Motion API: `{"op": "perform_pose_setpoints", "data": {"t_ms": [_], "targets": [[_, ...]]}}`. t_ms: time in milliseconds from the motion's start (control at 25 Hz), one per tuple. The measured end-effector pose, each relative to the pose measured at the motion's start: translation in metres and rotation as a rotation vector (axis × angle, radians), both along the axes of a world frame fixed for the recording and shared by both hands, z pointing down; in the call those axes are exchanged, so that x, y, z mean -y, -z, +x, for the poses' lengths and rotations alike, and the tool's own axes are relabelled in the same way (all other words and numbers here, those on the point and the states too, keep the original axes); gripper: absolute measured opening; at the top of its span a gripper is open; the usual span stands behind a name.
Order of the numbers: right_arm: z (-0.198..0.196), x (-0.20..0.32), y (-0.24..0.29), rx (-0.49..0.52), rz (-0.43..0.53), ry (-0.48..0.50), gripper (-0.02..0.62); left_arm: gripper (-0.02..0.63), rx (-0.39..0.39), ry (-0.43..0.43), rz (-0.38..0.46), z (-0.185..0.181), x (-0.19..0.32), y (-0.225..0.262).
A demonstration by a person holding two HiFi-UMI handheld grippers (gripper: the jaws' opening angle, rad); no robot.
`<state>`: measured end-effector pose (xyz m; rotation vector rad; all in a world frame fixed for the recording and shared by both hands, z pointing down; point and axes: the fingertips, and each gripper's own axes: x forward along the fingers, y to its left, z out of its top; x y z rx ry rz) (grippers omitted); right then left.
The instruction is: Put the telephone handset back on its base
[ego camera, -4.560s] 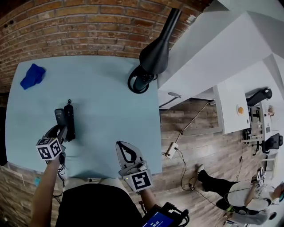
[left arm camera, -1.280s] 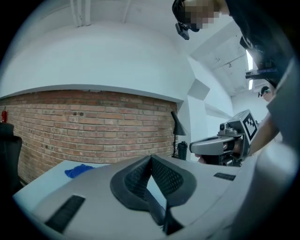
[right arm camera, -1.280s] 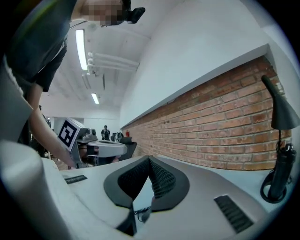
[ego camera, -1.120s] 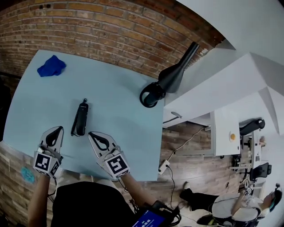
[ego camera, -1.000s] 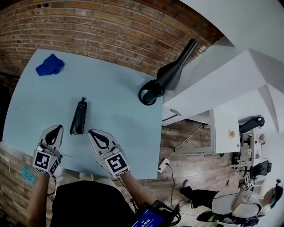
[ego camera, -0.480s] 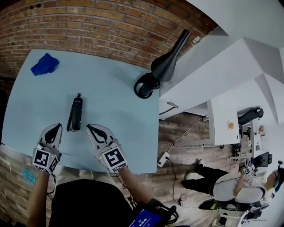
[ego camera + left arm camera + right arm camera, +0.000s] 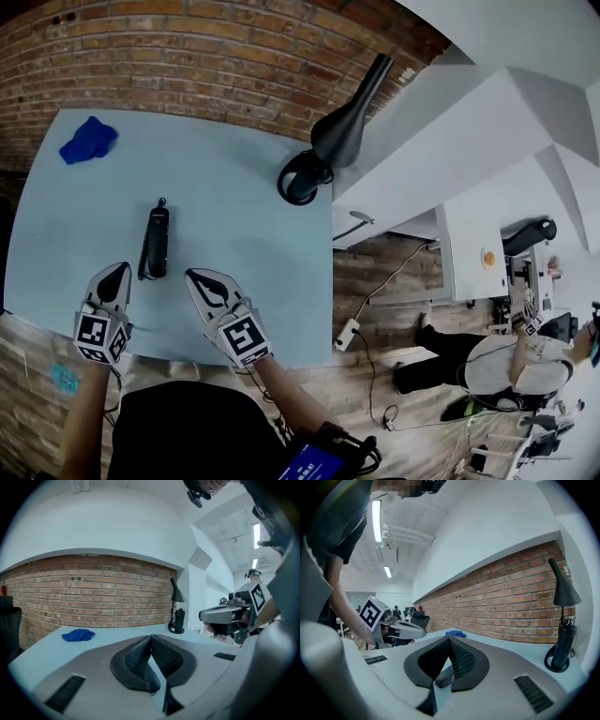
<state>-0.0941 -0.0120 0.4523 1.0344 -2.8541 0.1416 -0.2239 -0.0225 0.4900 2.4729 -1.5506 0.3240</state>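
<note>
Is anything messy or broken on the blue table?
Nothing looks broken or spilled. The telephone lies flat and seems all in one piece, with no part lying loose beside it. The only untidy thing is the crumpled blue cloth in the far left corner. The black lamp stands by the right edge.

Our head camera steeply above the table (image 7: 244,216), our gripper cameras low at its near edge facing the brick wall (image 7: 187,47), all sharing the blue cloth (image 7: 89,141)
</note>
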Motion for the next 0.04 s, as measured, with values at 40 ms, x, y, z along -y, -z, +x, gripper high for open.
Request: {"op": "perform_pose_setpoints", "data": {"t_ms": [40], "targets": [[0.0046,-0.0019,-0.0015,-0.007,-0.004,-0.002,0.008,0.031,-0.005,0.017,-0.011,0.0015,0.0007,-0.0056]]}}
